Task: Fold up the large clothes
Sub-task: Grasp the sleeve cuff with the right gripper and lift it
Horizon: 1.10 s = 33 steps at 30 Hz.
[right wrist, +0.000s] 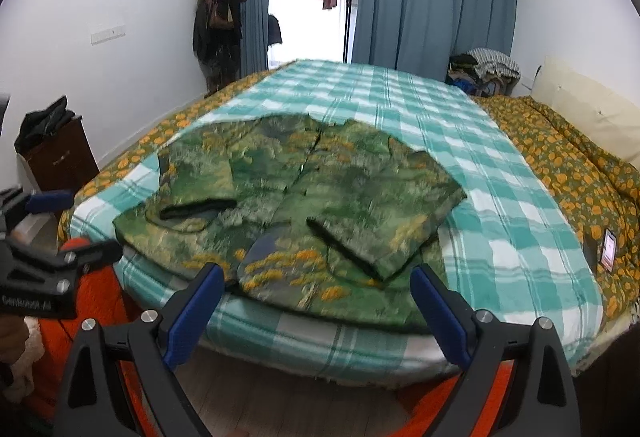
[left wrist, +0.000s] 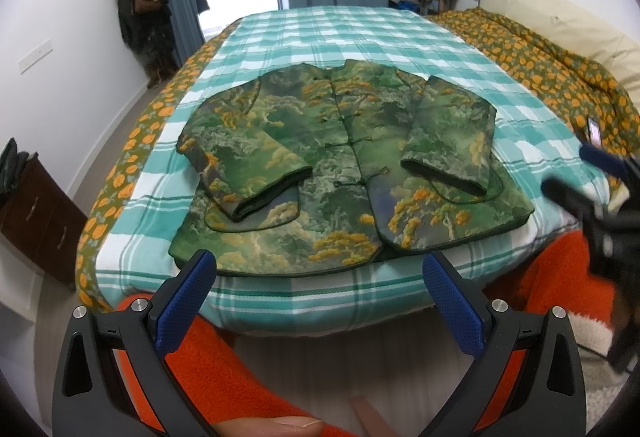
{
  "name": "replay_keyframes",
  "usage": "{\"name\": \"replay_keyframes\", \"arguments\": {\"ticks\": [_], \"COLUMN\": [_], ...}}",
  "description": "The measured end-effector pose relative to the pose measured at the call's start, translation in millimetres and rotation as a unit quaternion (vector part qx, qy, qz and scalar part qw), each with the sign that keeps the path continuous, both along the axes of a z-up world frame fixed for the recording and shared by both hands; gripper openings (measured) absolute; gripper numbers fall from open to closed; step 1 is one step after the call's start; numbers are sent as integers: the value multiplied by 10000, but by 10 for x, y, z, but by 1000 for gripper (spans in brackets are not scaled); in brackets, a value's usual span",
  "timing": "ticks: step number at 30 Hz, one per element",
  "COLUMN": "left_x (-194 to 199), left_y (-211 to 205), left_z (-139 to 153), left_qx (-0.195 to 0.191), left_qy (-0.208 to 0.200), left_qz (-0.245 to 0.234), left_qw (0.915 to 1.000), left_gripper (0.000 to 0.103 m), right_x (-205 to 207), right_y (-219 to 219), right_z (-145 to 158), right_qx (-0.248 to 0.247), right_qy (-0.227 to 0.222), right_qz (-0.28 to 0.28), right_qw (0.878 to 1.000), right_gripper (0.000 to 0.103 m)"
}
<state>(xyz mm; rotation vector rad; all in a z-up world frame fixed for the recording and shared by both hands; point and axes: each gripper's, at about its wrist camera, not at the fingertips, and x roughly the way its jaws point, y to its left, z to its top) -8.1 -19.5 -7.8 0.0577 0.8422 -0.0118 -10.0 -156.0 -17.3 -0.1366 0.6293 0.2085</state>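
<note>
A green padded jacket (left wrist: 344,161) with orange and white landscape print lies front up on the teal checked blanket (left wrist: 340,33) of the bed, both sleeves folded in over its front. It also shows in the right wrist view (right wrist: 304,205), blurred. My left gripper (left wrist: 320,269) is open and empty, just short of the jacket's near hem. My right gripper (right wrist: 316,285) is open and empty, near the hem too. The right gripper also shows at the right edge of the left wrist view (left wrist: 588,173), and the left gripper at the left edge of the right wrist view (right wrist: 52,213).
An orange-flowered quilt (left wrist: 560,69) lies along the right of the bed with a phone (right wrist: 609,249) on it. A dark wooden cabinet (left wrist: 36,221) stands left of the bed. Clothes hang in the far corner (right wrist: 218,17). The person's orange sleeves (left wrist: 240,369) are below.
</note>
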Motion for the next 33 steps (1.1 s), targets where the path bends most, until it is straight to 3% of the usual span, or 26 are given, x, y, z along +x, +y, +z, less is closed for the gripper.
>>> {"name": "replay_keyframes", "arguments": {"ticks": [3,6,12,15,20,22,24,25,27,28,29,33], "left_x": [4,-5,-41,-61,-64,-77,-94,-97,-75,-63,-46,11], "left_y": [9,60,164,176,159,143,143,149,160,167,178,243], "left_z": [1,11,29,36,25,29,23,13,-43,-60,-80,-93], "left_qx": [-36,-117,-394,-515,-636,-594,-579,-583,-583,-602,-650,-748], "left_qy": [-2,12,-18,-50,-21,-66,-61,-39,91,132,183,172], "left_qz": [10,23,47,-29,-194,-287,-392,-401,-392,-374,-350,-279], "left_qw": [10000,9999,9992,9987,9978,9978,9975,9975,9975,9974,9971,9967], "left_gripper": [103,103,103,103,103,103,103,103,103,103,103,103], "right_x": [211,541,1029,1313,1682,1816,1928,1992,2057,2052,2025,1896], "right_y": [-101,-68,11,56,260,278,225,158,32,4,-26,-230], "right_z": [-3,-166,-647,-859,-1321,-1472,-1519,-1516,-1476,-1451,-1399,-972], "right_qx": [-13,-338,-1046,-1421,-2223,-2321,-2116,-1761,-1168,-1012,-940,-758], "right_qy": [-113,252,842,1071,1425,1522,1658,1839,2063,2092,2043,1507], "right_qz": [141,676,1075,1246,1722,1653,1509,1409,1213,1184,1122,803], "right_qw": [9998,9968,9851,9761,9490,9464,9513,9567,9639,9654,9679,9824], "right_gripper": [96,100,103,103,101,101,87,81,49,38,11,10]}}
